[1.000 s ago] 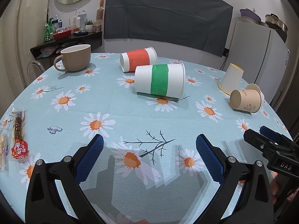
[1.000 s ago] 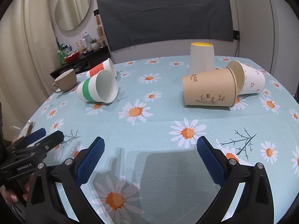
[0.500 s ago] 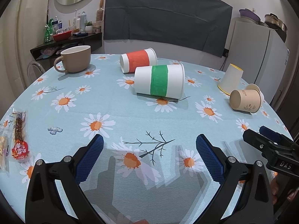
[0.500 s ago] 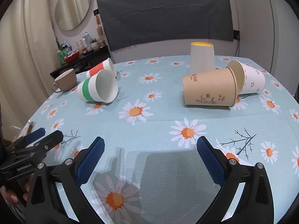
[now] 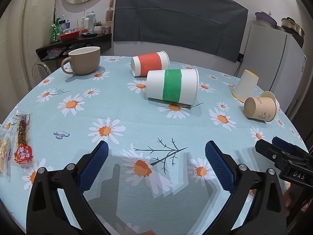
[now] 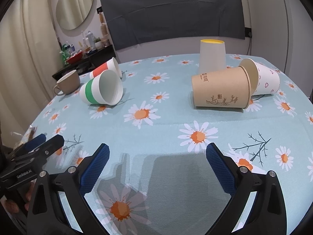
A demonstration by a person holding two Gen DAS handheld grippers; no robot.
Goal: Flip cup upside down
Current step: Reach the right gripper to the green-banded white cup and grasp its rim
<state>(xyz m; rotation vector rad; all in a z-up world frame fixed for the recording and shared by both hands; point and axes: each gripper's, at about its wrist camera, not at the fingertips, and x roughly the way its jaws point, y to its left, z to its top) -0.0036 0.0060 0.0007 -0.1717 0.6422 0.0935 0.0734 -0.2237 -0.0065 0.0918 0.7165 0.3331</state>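
Both the left gripper (image 5: 156, 154) and the right gripper (image 6: 157, 155) hover wide apart over the tablecloth (image 5: 125, 109), holding nothing. The green-banded cup (image 5: 172, 87) lies on its side at centre frame of the left view, and the brown cup (image 6: 221, 88) lies tipped at upper right of the right view.

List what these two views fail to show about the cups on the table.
- Heart-print cup: right wrist view, its mouth is blocked by the brown paper cup; left wrist view, only a sliver shows behind that cup.
- Red-banded cup: right wrist view, mostly hidden behind the green-banded cup.
- Yellow-rimmed cup: standing inverted, interior unseen in both views.
- Brown cup's printed text: too small to read.
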